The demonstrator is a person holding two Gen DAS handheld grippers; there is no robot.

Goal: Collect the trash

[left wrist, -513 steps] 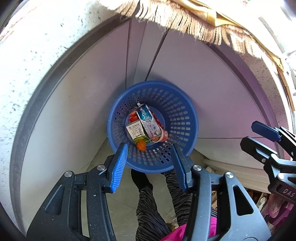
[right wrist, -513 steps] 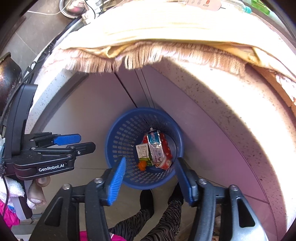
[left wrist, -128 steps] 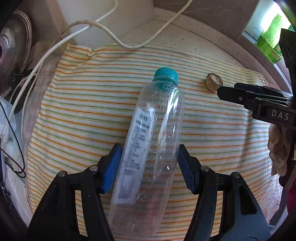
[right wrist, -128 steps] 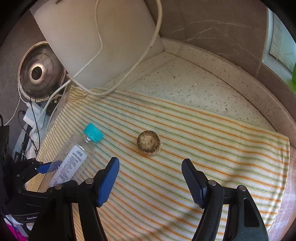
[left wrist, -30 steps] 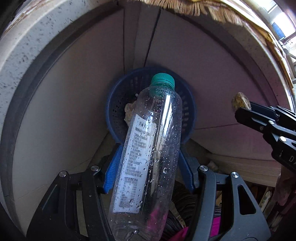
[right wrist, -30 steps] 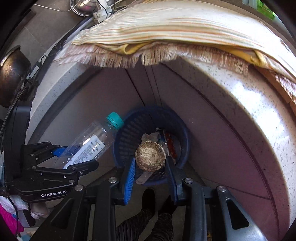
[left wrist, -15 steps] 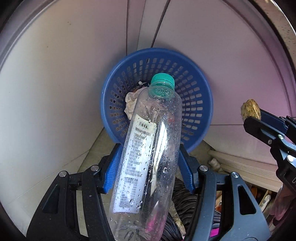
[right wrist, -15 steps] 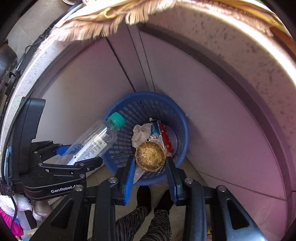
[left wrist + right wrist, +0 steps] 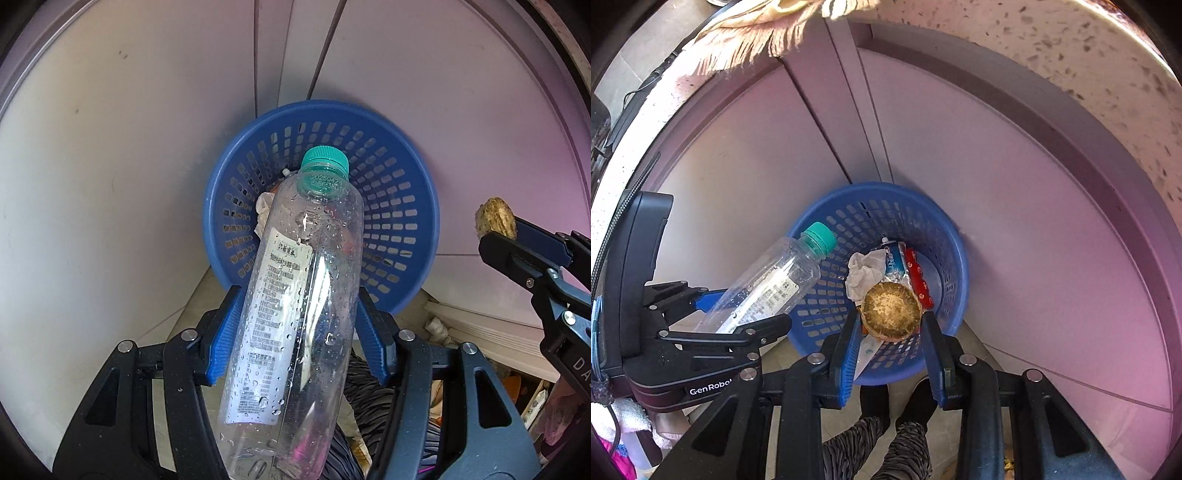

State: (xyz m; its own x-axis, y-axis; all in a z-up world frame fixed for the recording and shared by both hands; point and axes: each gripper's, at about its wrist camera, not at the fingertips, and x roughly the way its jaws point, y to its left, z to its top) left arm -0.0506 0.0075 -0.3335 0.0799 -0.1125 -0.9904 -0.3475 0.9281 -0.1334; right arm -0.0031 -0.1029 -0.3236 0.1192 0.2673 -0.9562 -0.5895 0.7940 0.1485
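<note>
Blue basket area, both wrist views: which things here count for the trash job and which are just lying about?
Job:
- clear bottle, clamped in the left hand-held gripper
- round brown scrap, clamped in the right hand-held gripper
- blue basket, with crumpled tissue and a red wrapper inside

Lying about:
- fringed cloth overhanging the speckled counter
- cabinet doors

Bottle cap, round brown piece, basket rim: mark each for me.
bottle cap (image 9: 324,158), left wrist view, on the ribbed green side of the cap.
round brown piece (image 9: 891,311), right wrist view, middle of its flat face.
basket (image 9: 961,266), right wrist view, on the blue rim's right edge.
</note>
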